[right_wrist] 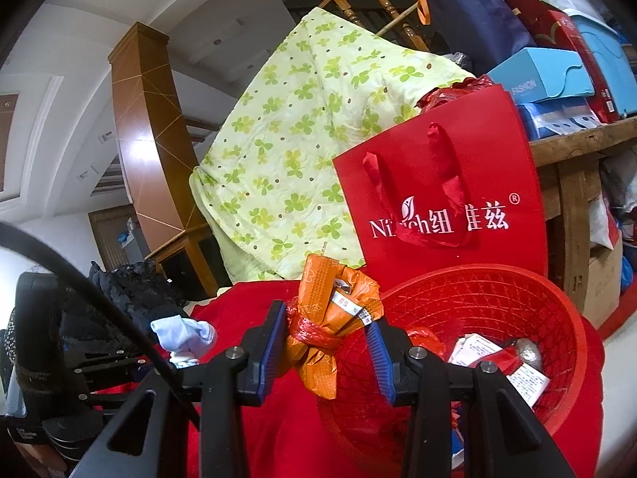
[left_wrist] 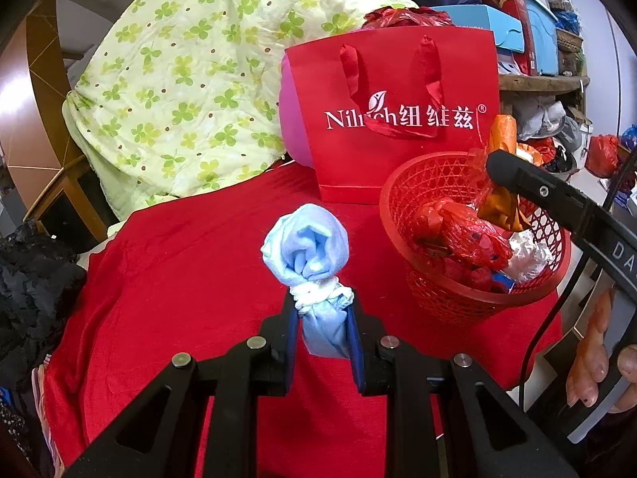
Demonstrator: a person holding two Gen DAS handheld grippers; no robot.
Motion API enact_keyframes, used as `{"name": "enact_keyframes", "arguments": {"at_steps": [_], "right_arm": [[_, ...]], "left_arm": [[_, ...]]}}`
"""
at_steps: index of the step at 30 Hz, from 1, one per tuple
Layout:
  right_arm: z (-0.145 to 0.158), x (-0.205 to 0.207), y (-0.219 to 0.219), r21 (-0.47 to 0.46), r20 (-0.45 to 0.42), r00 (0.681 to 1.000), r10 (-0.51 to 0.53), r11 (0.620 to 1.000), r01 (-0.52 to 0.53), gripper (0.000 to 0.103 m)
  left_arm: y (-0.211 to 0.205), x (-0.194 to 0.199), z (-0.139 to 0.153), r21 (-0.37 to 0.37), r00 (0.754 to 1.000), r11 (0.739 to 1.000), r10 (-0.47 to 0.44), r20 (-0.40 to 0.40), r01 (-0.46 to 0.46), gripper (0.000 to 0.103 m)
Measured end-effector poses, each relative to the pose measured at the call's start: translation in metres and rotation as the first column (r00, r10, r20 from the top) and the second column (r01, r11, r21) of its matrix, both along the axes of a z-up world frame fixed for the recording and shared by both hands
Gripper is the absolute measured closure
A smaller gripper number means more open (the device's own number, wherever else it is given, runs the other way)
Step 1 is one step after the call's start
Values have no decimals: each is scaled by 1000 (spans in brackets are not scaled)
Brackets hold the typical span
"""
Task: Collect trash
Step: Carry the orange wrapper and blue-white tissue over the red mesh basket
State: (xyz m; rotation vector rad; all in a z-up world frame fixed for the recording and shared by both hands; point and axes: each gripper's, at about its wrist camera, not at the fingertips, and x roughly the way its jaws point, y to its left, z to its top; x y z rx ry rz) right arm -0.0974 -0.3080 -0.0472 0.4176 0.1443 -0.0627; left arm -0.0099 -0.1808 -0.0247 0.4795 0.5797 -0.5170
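My left gripper (left_wrist: 323,310) is shut on a knotted light-blue cloth bundle (left_wrist: 308,245), held above the red tablecloth (left_wrist: 179,279) just left of the red mesh basket (left_wrist: 458,298). My right gripper (right_wrist: 327,318) is shut on an orange wrapper bundle (right_wrist: 338,298) tied with red plastic, held at the near-left rim of the basket (right_wrist: 497,290). In the left wrist view the orange bundle (left_wrist: 502,135) hangs over the basket's right rim. The basket holds red plastic bags, crumpled white wrappers and paper.
A red paper gift bag (left_wrist: 398,159) stands right behind the basket. A green clover quilt (left_wrist: 179,79) is piled at the back left, with black fabric (left_wrist: 36,271) at the left edge. Cluttered shelves (right_wrist: 577,79) fill the right. A hand (left_wrist: 589,358) holds the right gripper.
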Motion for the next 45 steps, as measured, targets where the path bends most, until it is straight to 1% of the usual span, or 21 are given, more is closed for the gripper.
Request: {"name": "enact_keyframes", "arguments": {"at_steps": [11,24,45], "right_arm": [[-3,-4,-10,17,-2,1000,-22,1000,22,60],[-2,-3,-13,22,-2,1000,-28,999,28,60],[-3,-9,-23,48,2,999,-53,997,52,59]], "left_arm": [[-11,1,-5,5,1000,1000,-28,-11,28,79],[-14,2,-6,1,998,999,-49,-27,49,79],[-22,-1,-3,14,997,997,-70,-15,70,79]]}}
